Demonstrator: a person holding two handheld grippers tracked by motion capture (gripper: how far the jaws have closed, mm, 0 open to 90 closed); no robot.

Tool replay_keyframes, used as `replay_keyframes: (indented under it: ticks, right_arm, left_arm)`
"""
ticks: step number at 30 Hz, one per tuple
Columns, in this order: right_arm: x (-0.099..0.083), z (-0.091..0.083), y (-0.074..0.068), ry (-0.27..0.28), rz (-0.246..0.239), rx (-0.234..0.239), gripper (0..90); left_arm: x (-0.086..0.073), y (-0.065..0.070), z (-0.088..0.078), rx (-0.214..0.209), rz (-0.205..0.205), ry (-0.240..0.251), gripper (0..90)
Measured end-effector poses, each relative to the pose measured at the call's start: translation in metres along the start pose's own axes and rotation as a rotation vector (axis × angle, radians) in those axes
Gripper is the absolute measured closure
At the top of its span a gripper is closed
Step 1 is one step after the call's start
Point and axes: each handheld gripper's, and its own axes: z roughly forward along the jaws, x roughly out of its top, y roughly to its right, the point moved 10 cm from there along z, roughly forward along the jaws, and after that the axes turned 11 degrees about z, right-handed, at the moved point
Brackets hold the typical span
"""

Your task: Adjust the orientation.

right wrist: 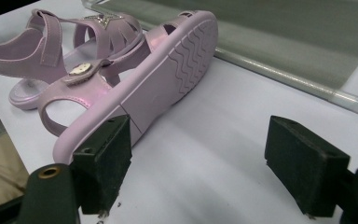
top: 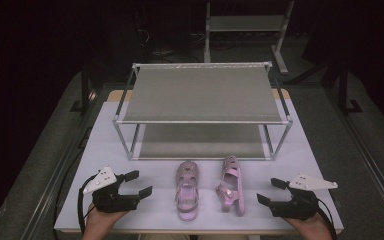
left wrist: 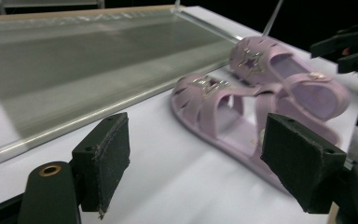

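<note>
Two pink sandals lie near the front of the white table [top: 105, 145]. The left sandal [top: 186, 190] stands on its sole; the right sandal [top: 231, 186] lies on its side. My left gripper [top: 139, 183] rests open to the left of them, with nothing between its jaws. My right gripper [top: 271, 191] rests open to their right, also with nothing in it. In the left gripper view, the gripper [left wrist: 203, 163] faces the upright sandal [left wrist: 223, 116], with the tipped sandal [left wrist: 289, 79] behind. In the right gripper view, the gripper [right wrist: 200, 172] faces the tipped sandal's sole [right wrist: 168, 79].
A two-shelf metal rack [top: 202, 95] stands behind the sandals across the middle of the table; its lower shelf [left wrist: 74, 60] lies close to the sandals' toes. A second frame [top: 245, 25] stands on the dark floor beyond. The table's front edge runs just below both hands.
</note>
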Motion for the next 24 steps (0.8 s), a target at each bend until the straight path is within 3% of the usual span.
replay_keyframes:
  ticks: [6, 13, 24]
  right_arm:
    - [-0.001, 0.002, 0.000, -0.007, -0.004, 0.001, 22.1]
    - [-0.002, 0.002, 0.000, -0.012, -0.002, 0.004, 21.8]
    - [-0.002, 0.001, 0.000, -0.007, -0.009, -0.001, 21.4]
  left_arm:
    - [0.007, 0.010, 0.001, -0.015, 0.031, 0.011, 23.1]
    - [0.011, 0.017, 0.007, -0.016, 0.037, 0.018, 24.0]
    - [0.014, 0.032, 0.022, -0.051, 0.042, -0.003, 26.3]
